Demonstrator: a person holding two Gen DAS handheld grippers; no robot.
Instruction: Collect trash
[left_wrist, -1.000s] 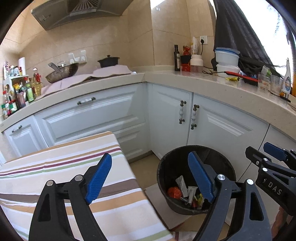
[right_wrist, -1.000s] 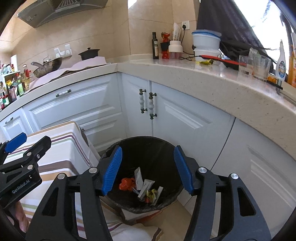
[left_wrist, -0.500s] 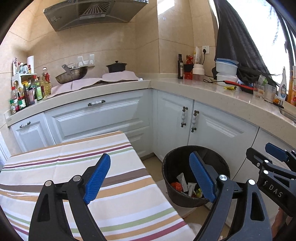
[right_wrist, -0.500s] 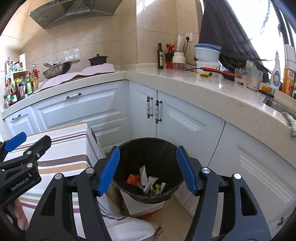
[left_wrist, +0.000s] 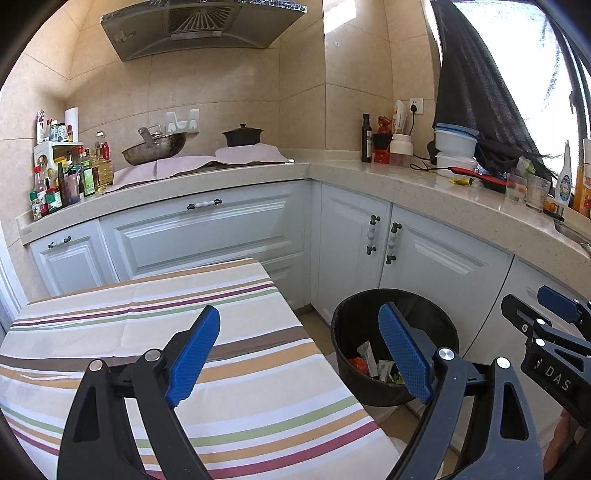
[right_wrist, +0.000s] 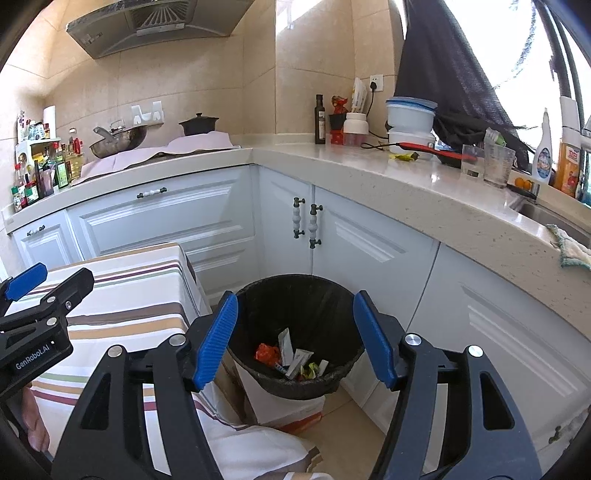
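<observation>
Left gripper (left_wrist: 299, 354): I am holding it with its blue pads spread wide and nothing sitting between them.
Left pads (left_wrist: 194, 354): the left one is hanging over the striped tablecloth (left_wrist: 147, 332); the right one is crossing in front of the trash bin (left_wrist: 373, 391).
Right gripper (right_wrist: 295, 338): I am keeping its fingers parted too, with nothing in their grasp, and the bin (right_wrist: 295, 380) is showing in the gap between them.
Other tool: from the left wrist view the right gripper is poking in just right of my right finger; from the right wrist view the left gripper is sitting well left of my left finger, over the cloth (right_wrist: 122, 306).
Trash bin: it is standing on the floor just past the fingertips, lined with a black bag, close beside the table's corner and in front of the white cabinet doors (right_wrist: 332, 236).
Trash (right_wrist: 291, 356): it is lying at the bottom of the bin, a red crumpled wrapper (right_wrist: 266, 352) toward my left finger, pale sachets and a yellow-green scrap toward the right.
Table: I am seeing no trash on the visible part of the cloth.
Counter (left_wrist: 443, 192): it is running beyond the fingers, carrying a dark bottle (left_wrist: 366, 138) and stacked white containers (left_wrist: 455, 146).
Stove side: farther left beyond my left finger, a wok (left_wrist: 153, 147) and a black pot (left_wrist: 242, 134) are resting under the range hood (left_wrist: 199, 26).
</observation>
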